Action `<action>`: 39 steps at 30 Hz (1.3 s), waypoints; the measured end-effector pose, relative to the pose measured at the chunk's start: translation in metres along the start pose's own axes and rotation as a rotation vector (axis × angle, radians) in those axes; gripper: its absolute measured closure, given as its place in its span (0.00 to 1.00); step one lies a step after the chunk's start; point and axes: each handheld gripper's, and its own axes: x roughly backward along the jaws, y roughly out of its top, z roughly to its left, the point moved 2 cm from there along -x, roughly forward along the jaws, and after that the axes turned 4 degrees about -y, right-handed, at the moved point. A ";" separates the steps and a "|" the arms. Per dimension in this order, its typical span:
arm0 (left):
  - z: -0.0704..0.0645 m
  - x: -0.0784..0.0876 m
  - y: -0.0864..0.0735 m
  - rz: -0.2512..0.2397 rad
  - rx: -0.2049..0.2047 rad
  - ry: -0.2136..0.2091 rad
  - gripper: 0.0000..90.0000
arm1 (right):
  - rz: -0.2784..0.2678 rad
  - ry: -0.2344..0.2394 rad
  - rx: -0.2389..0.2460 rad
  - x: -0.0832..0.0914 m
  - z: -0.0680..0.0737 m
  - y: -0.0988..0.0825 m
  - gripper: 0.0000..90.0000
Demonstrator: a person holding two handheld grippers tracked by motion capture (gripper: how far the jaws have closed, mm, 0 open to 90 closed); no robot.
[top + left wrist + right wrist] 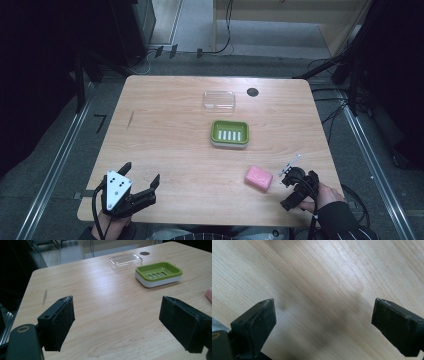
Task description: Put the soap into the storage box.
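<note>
The left gripper (117, 325) is gaping wide, facing the dish (158, 273) and lid (125, 261). The right gripper (323, 326), also wide, is facing bare table (317, 277); the high view is showing soap (258, 178) just left of it.

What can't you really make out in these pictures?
- Soap: in the left gripper view the picture's right edge cuts it off, leaving a pink sliver.
- Right gripper: in the high view it is small and dark against the hand, so its jaws are hard to read there.
- Clear lid: see-through and small in the high view; its rim is faint.
- Room beyond the table: dark at both sides of the high view.
</note>
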 end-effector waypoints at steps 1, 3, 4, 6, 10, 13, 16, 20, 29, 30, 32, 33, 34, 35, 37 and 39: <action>0.000 0.000 0.000 0.000 0.001 0.001 0.15 | -0.003 0.000 0.001 0.000 0.000 0.000 0.07; 0.000 0.000 0.000 -0.001 0.004 0.001 0.15 | -0.004 -0.003 -0.003 0.000 0.001 0.000 0.07; 0.000 0.000 0.000 -0.002 0.004 0.000 0.15 | -0.003 -0.005 -0.004 0.000 0.001 0.000 0.07; 0.000 -0.001 0.001 -0.002 0.003 -0.004 0.15 | 0.000 -0.004 -0.005 0.001 0.001 -0.001 0.07; -0.001 -0.003 0.001 -0.001 -0.006 -0.008 0.15 | -0.002 -0.005 0.002 0.001 0.001 -0.002 0.07; 0.000 -0.002 0.001 0.000 -0.002 -0.005 0.15 | -0.006 -0.016 0.009 0.003 0.003 0.000 0.07; 0.001 0.000 0.000 -0.005 0.006 -0.002 0.15 | -0.009 -0.016 0.020 0.003 0.005 0.001 0.07; 0.000 0.001 0.000 -0.003 0.005 0.002 0.15 | -0.022 -0.025 0.046 0.005 0.009 0.006 0.07; 0.001 0.002 -0.001 -0.001 0.005 0.007 0.15 | -0.055 -0.040 0.083 0.018 0.012 0.017 0.07; 0.001 0.002 -0.001 -0.002 0.004 0.007 0.15 | -0.063 -0.043 0.090 0.019 0.012 0.019 0.07; 0.001 0.001 -0.001 0.000 0.005 0.006 0.15 | -0.066 -0.046 0.090 0.021 0.013 0.022 0.07; 0.001 0.001 -0.001 0.000 0.005 0.007 0.15 | -0.071 -0.044 0.094 0.021 0.014 0.024 0.07; 0.001 0.001 -0.001 0.000 0.005 0.007 0.15 | -0.069 -0.042 0.098 0.021 0.014 0.026 0.07; 0.001 0.001 -0.001 0.000 0.004 0.007 0.15 | -0.069 -0.042 0.098 0.021 0.014 0.026 0.07; 0.000 0.001 -0.001 0.002 0.001 0.006 0.15 | -0.067 -0.039 0.106 0.023 0.017 0.031 0.07; 0.000 0.001 -0.001 0.002 0.000 0.005 0.15 | -0.065 -0.040 0.113 0.024 0.019 0.034 0.07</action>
